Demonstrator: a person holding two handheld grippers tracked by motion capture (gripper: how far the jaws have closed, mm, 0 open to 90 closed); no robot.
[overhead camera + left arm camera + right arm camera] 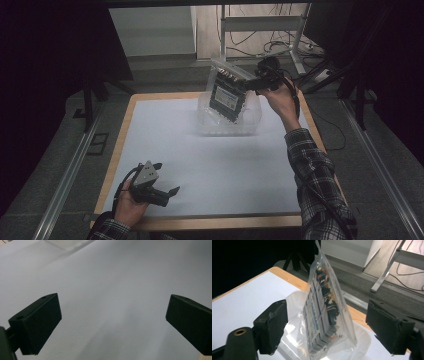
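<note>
Over at the far right of the table [150,120], your right gripper [252,84] is up by the clear plastic bag [228,91], and in the right gripper view the bag [325,302] stands between its two black jaws, which are spread wide, with a gap on both sides. It's upright and tilted, its lower end down in a clear plastic tub [252,120] on the white sheet. That bag is glossy, creased film, tapering to a sealed top edge; inside sits a flat dark stack with a blue-and-white label and small orange and white bits along one side. Down at the near left, your left gripper [162,192] is low over the plain white sheet, blocky matte jaws wide apart, nothing between them.
</note>
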